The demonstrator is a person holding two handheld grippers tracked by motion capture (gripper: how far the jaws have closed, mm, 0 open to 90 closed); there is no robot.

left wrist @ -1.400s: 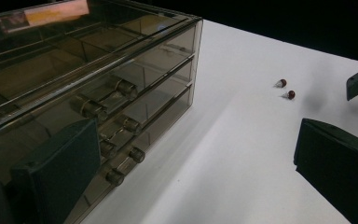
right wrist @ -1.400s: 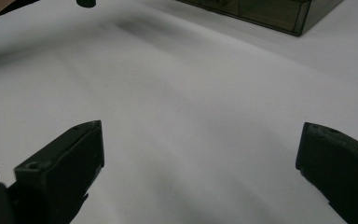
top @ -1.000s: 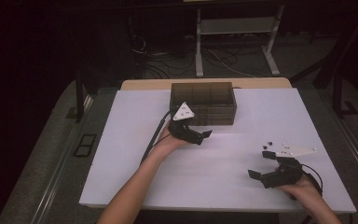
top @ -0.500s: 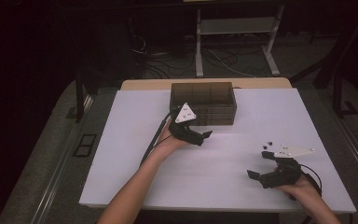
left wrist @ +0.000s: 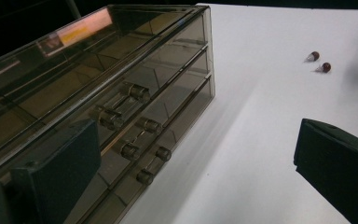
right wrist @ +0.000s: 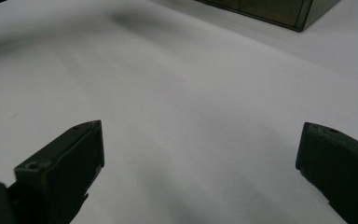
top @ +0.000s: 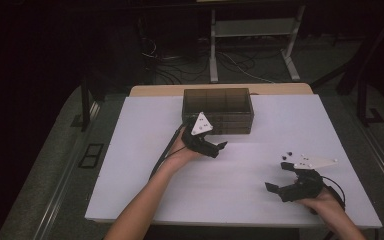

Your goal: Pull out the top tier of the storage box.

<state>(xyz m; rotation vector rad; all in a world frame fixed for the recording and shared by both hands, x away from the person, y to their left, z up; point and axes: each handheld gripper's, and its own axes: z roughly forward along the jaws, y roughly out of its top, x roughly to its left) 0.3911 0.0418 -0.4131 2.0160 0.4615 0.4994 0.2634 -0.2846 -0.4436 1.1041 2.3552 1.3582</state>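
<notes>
The left claw (top: 219, 147), jaws wide apart and empty, is held low just in front of the smoky drawer box (top: 218, 110), forearm stretched across the white worktop (top: 130, 165). The right claw (top: 278, 187), also spread open, rests near the worktop's near edge, two small beads (top: 286, 154) just beyond it.

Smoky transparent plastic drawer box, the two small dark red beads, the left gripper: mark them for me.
Smoky transparent plastic drawer box (top: 218, 100): high view, top panel.
Two small dark red beads (left wrist: 326, 67): left gripper view, the nearer bead.
Left gripper (top: 219, 148): high view, between its open jaws.
</notes>
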